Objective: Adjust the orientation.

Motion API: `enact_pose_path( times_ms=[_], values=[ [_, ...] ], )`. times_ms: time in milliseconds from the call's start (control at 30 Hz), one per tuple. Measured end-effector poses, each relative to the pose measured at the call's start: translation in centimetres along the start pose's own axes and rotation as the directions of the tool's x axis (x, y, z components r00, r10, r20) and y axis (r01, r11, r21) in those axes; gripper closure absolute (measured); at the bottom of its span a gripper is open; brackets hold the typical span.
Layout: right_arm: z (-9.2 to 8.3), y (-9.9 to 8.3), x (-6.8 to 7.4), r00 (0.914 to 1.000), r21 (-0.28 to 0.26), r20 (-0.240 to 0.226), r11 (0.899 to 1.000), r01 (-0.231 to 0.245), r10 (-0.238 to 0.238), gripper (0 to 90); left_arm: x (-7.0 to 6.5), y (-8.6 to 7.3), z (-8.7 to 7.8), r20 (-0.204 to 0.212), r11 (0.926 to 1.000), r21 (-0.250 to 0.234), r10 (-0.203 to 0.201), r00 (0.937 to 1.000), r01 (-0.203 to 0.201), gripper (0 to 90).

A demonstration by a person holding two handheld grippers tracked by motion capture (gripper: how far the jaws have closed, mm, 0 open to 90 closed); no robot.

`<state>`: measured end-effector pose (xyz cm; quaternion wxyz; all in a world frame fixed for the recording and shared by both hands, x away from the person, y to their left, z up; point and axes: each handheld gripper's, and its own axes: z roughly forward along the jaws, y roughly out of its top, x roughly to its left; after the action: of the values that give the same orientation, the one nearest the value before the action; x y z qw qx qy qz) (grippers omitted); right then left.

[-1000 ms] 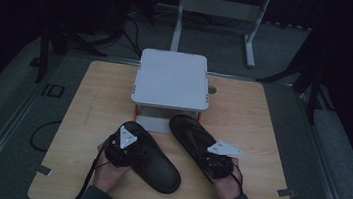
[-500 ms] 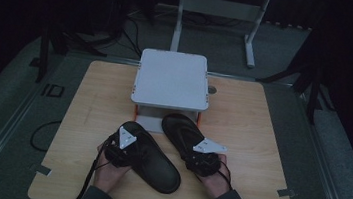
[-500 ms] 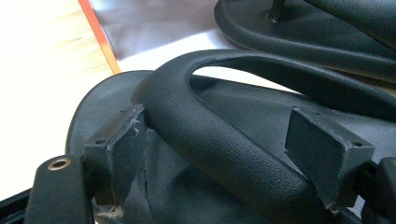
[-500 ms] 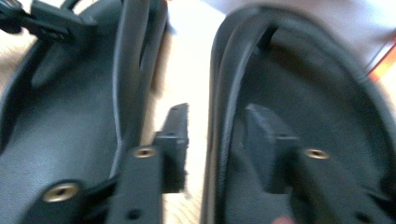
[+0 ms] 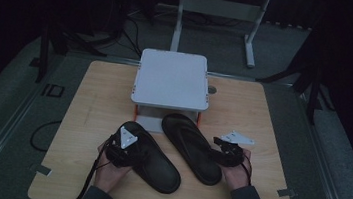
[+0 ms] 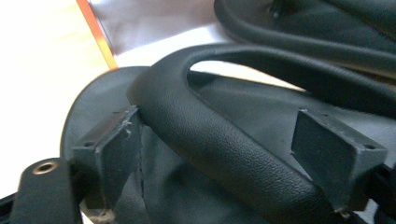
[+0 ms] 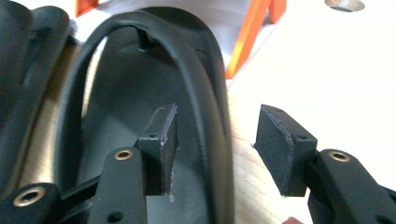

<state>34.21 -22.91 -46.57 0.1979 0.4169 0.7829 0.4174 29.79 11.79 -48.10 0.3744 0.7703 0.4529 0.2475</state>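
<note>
Two black sandals, grained leather-like straps, smooth rounded soles, side by side on pale wooden desk (image 5: 89,99). Left sandal (image 5: 152,159) under left gripper (image 5: 121,148); jaws wide, thick strap between them, pads not pressing. Right sandal (image 5: 191,146) beside right gripper (image 5: 226,153); jaws just opened, thin strap between them, released. Right sandal sits nearer left one than a second ago. Grey square stand (image 5: 172,79) with orange legs just behind toes.
</note>
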Motion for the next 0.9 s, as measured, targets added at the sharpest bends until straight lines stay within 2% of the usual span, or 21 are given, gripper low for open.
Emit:
enact_pose_path(
  times_ms=[200,333,400,467,533,600,667,767,900],
  values=[
    [1.0,0.0,-0.3,0.9999,0.029,-0.014,1.000,0.001,-0.001,52.6,0.1,0.0,-0.1,0.003,0.9998,-0.006,-0.019,0.9998,0.019,18.3],
    [1.5,0.1,-0.1,0.9997,0.044,-0.022,0.999,0.006,-0.005,61.9,0.2,0.1,-0.3,0.007,0.9997,-0.001,-0.024,0.9997,0.024,21.2],
    [1.6,0.1,0.0,0.9994,0.051,-0.032,0.999,0.015,-0.014,64.9,-0.1,0.0,-0.5,0.035,0.9999,-0.012,-0.003,0.9994,0.004,24.4],
    [1.5,0.1,0.3,0.9996,0.053,-0.018,0.998,0.022,-0.021,67.6,-0.8,0.1,-0.5,0.056,0.9992,-0.023,0.034,0.9978,-0.033,28.6],
    [1.4,0.1,0.3,0.9994,0.053,-0.034,0.999,0.012,-0.010,69.4,-1.3,0.3,-0.4,0.060,0.9983,-0.025,0.055,0.9967,-0.054,32.1],
    [1.3,0.1,0.4,0.9994,0.054,-0.033,0.998,0.016,-0.014,69.6,-1.5,0.4,-0.3,0.060,0.9980,-0.025,0.059,0.9964,-0.058,34.5],
    [1.1,0.0,1.0,0.9982,0.059,-0.051,0.998,0.034,-0.031,69.7,-1.8,0.7,-0.2,0.075,0.9961,-0.030,0.085,0.9936,-0.083,36.9],
    [1.0,0.0,1.5,0.9975,0.059,-0.059,0.997,0.044,-0.040,69.4,-1.9,0.8,0.0,0.081,0.9959,-0.029,0.088,0.9929,-0.085,37.5],
    [0.7,-0.1,1.7,0.9965,0.056,-0.079,0.998,0.033,-0.028,68.6,-1.7,0.9,0.1,0.088,0.9959,-0.028,0.088,0.9922,-0.086,38.3]
  ],
)
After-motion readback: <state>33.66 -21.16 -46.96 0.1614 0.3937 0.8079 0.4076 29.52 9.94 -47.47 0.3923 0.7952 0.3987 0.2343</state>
